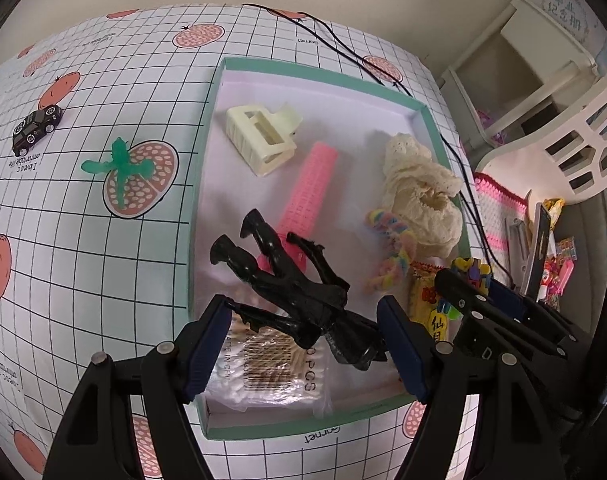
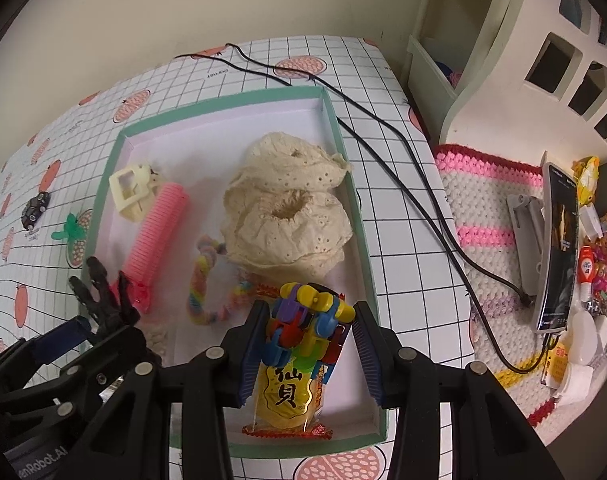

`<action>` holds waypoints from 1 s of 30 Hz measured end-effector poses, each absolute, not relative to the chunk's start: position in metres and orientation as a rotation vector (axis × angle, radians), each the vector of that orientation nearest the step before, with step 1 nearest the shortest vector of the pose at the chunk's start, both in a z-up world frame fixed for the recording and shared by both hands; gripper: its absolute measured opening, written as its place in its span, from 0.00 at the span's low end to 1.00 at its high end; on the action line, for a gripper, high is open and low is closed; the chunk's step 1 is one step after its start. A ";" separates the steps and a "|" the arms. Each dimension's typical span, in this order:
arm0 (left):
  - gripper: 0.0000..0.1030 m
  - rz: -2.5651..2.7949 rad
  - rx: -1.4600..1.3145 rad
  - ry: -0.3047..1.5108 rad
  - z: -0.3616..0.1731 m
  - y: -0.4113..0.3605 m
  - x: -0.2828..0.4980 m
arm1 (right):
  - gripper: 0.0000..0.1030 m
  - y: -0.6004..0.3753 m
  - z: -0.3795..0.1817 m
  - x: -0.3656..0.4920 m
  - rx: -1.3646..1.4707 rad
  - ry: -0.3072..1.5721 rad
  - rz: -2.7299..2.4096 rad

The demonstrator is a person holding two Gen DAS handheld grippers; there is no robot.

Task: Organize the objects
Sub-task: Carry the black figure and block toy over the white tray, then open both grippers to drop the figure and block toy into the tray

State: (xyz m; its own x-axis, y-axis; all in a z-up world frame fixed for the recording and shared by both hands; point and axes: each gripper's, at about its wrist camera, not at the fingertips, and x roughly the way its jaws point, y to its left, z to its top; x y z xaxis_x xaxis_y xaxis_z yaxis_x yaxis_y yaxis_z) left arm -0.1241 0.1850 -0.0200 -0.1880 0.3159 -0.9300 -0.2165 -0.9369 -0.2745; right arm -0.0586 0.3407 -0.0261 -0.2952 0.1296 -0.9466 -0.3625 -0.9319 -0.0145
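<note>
1. Far to my left on the table (image 1: 83,280), a small black toy car (image 1: 36,128) sits on the fruit-print cloth, well apart from the tray.
2. Nearer the tray, a green plastic figure (image 1: 117,166) lies flat on the cloth, just beside the tray's left wall.
3. The teal-rimmed tray (image 1: 205,140) holds a cream hair claw (image 1: 259,136) near its far left corner, with a pink hair roller (image 1: 309,196) stretched diagonally beside it.
4. My left tongs (image 1: 303,340) are spread wide above the tray's near left corner. A black toy figure (image 1: 287,284) lies between the pads, legs pointing away from me; whether either pad touches it I cannot tell. Under it lies a clear packet of cotton swabs (image 1: 263,376).
5. Mid-tray, a rainbow twisted rope (image 2: 201,280) curls next to a heap of cream lace fabric (image 2: 287,208) against the right wall.
6. My right tongs (image 2: 309,352) are spread over the tray's near right part. A colourful block toy (image 2: 307,320) sits between the pads, resting on a yellow snack packet (image 2: 289,400); a gap shows on the right side.
7. Two black cables (image 2: 383,132) cross the table right of the tray.
</note>
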 end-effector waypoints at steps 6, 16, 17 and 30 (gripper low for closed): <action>0.74 2.183 -1.757 -0.074 -0.027 0.188 -0.124 | 0.45 0.341 -0.031 -0.059 -1.652 0.288 2.282; 0.74 2.189 -1.753 -0.045 -0.029 0.189 -0.125 | 0.45 0.341 -0.034 -0.060 -1.659 0.299 2.271; 0.74 2.190 -1.754 -0.044 -0.029 0.188 -0.125 | 0.45 0.341 -0.034 -0.061 -1.660 0.298 2.270; 0.74 2.173 -1.738 -0.102 -0.019 0.184 -0.127 | 0.52 0.338 -0.018 -0.060 -1.611 0.308 2.315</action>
State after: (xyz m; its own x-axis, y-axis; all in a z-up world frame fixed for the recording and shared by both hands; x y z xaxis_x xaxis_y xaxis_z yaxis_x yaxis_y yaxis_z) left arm -0.1272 0.1840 -0.0194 -0.1820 0.3173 -0.9307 -0.2291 -0.9341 -0.2737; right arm -0.0597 0.3380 -0.0180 -0.3238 0.1240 -0.9379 -0.3648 -0.9311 0.0029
